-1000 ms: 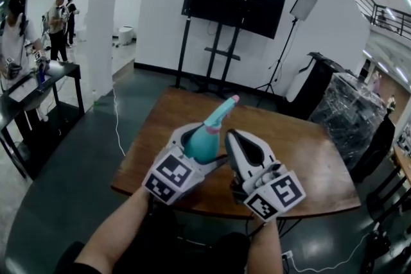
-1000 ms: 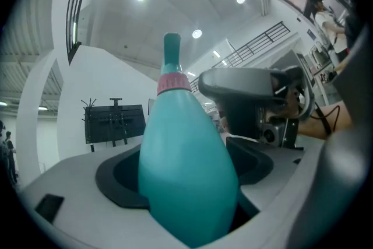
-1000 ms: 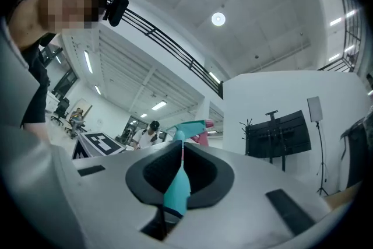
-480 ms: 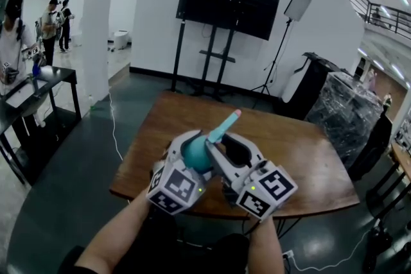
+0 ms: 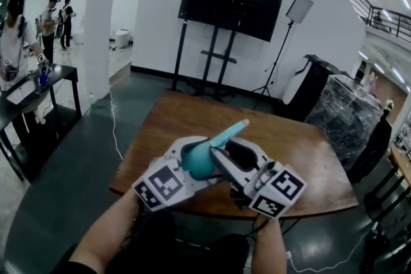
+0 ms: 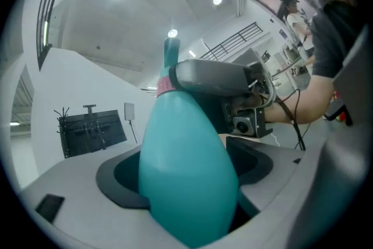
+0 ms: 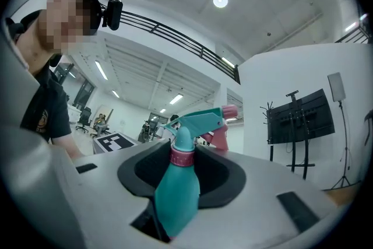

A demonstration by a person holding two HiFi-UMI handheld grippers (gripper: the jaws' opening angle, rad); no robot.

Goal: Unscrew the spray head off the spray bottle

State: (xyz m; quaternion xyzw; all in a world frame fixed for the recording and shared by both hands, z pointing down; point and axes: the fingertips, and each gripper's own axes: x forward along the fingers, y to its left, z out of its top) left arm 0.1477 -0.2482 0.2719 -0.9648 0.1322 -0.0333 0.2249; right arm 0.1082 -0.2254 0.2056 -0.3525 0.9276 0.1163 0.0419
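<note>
Above the bench (image 5: 308,157), left tool (image 5: 191,152) clamps the bottle (image 6: 186,172). Right tool (image 5: 231,152), jaws just opened, rings the pink collar (image 7: 182,158), seemingly loose; squeeze squarely before twisting.

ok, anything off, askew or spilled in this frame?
Nothing stands out: spray bottle tilted but whole in the left gripper, spray head seated on its pink collar, no spill on the table.

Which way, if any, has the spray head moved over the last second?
Yes. The spray head has tipped down and rightward: its tip now lies well inside the table, farther from the TV stand.
</note>
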